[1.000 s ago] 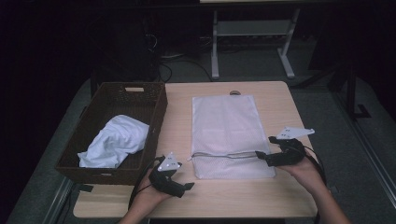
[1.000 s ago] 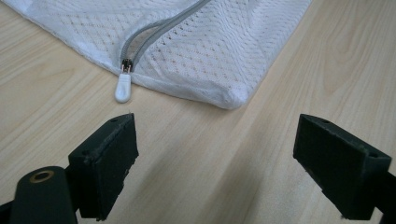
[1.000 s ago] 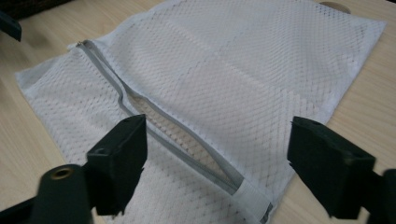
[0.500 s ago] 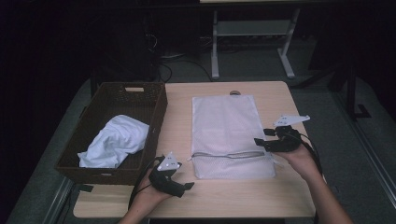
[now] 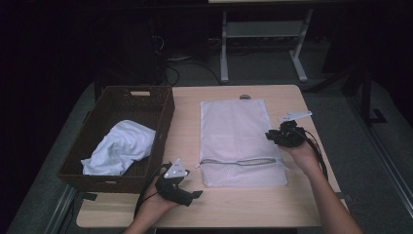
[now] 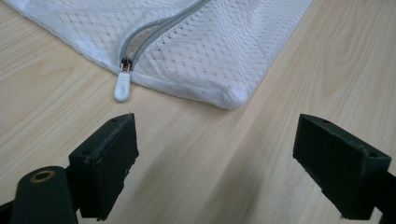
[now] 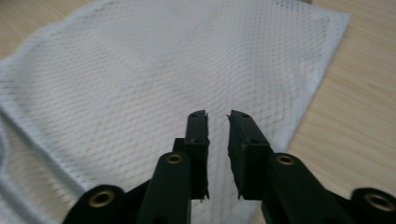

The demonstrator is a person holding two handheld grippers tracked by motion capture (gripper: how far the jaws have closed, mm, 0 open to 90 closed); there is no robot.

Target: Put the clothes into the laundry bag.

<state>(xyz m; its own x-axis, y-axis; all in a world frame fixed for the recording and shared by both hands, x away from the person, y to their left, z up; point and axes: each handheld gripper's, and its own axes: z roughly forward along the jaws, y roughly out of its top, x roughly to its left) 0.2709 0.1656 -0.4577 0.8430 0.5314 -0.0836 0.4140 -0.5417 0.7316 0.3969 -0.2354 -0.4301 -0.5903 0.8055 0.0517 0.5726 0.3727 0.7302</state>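
Pale wood table (image 5: 234, 209) in a dark room, mesh bag (image 5: 238, 131) flat at centre, left gripper (image 5: 187, 192) spread wide near its zip pull (image 6: 121, 87), right gripper (image 7: 217, 122) just narrowing, empty, over the bag's edge, basket (image 5: 114, 105) with white cloth (image 5: 122, 146) at left, metal frame (image 5: 263, 34) behind

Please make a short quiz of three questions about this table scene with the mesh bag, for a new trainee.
1. True or false: the zipper pull of the mesh bag is gripped by the left gripper.
2. What lies in the wicker basket? A) a white cloth B) a book C) a bottle
3. Over what do the right gripper's nearly closed jaws hang?

Key:
1. False. The jaws stand wide apart over bare table, short of the pull.
2. A, the white cloth.
3. Over the mesh bag, near its edge; nothing is between the jaws, which have just been closing.
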